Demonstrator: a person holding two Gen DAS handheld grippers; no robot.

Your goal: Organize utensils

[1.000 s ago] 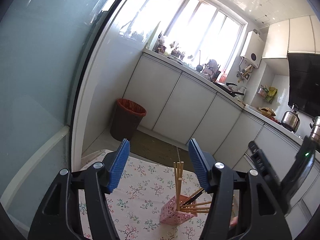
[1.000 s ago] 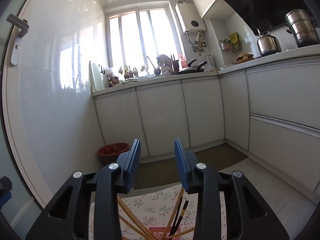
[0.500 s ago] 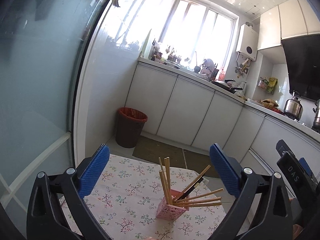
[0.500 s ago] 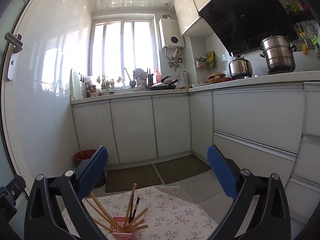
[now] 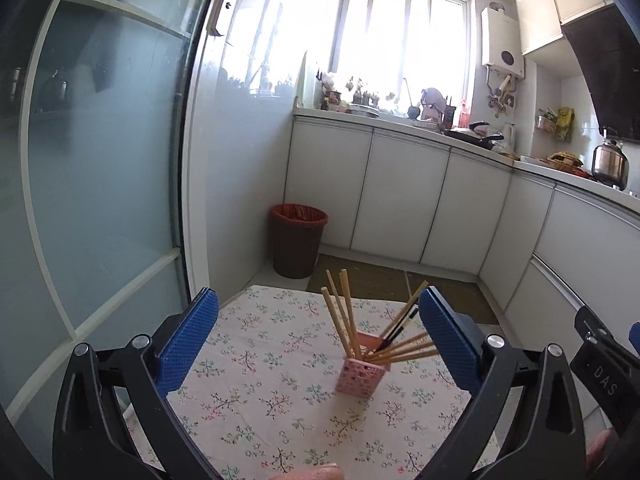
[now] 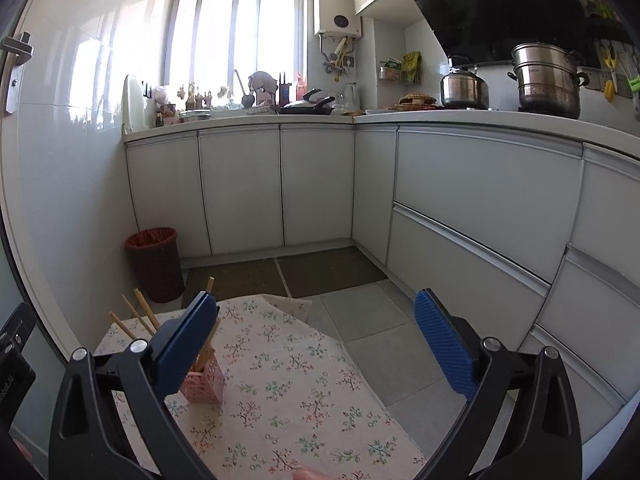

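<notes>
A pink perforated holder (image 5: 362, 376) stands on the flowered tablecloth (image 5: 256, 400), filled with several wooden chopsticks (image 5: 344, 316) and dark ones (image 5: 396, 330) fanning out. My left gripper (image 5: 318, 336) is held back from it, jaws wide open, nothing between the blue pads. In the right wrist view the same holder (image 6: 204, 382) sits at the lower left, partly hidden behind the left finger. My right gripper (image 6: 316, 344) is open and empty above the cloth (image 6: 288, 392).
A brown waste bin (image 5: 298, 240) stands on the floor beyond the table, by a glass door (image 5: 100, 160). White cabinets (image 6: 460, 208) line the walls, with pots (image 6: 546, 78) on the counter. The other gripper's body (image 5: 600, 364) shows at the right edge.
Both grippers opened from partly closed to wide and drew back from the holder, which now looks smaller and farther. The chopsticks stay in the holder.
</notes>
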